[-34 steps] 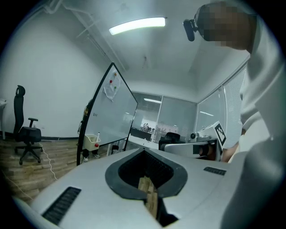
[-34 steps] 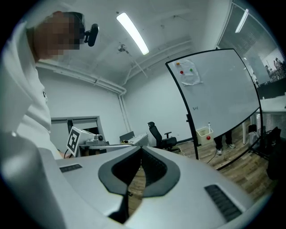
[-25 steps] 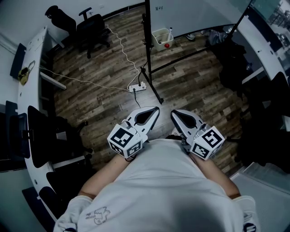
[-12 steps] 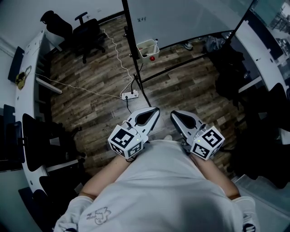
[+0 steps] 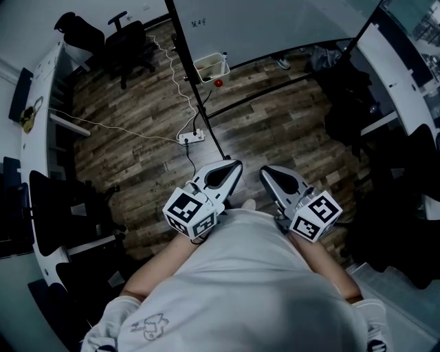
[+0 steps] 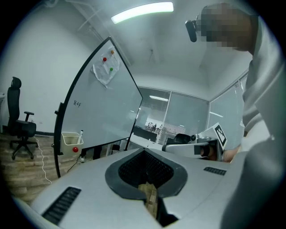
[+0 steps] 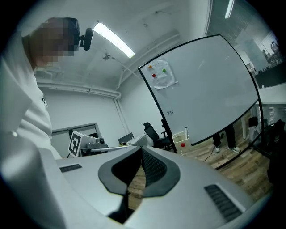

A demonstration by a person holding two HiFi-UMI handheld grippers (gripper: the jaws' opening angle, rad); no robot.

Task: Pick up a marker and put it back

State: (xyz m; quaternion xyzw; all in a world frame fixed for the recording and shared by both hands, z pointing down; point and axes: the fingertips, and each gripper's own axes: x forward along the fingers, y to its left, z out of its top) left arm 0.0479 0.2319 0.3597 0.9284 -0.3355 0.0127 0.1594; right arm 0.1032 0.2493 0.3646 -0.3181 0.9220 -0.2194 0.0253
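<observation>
This is an office with a meeting corner. A big whiteboard (image 5: 261,27) on a black stand is set on a wooden floor (image 5: 275,124). Left of the whiteboard, as the head view shows it, are two black swivel chairs (image 5: 132,42) and a long white desk (image 5: 38,82). Near the whiteboard's foot lies a power strip (image 5: 192,137). Behind the whiteboard are glass partition walls (image 6: 187,116), and above it a ceiling tube lamp (image 6: 142,12).
</observation>
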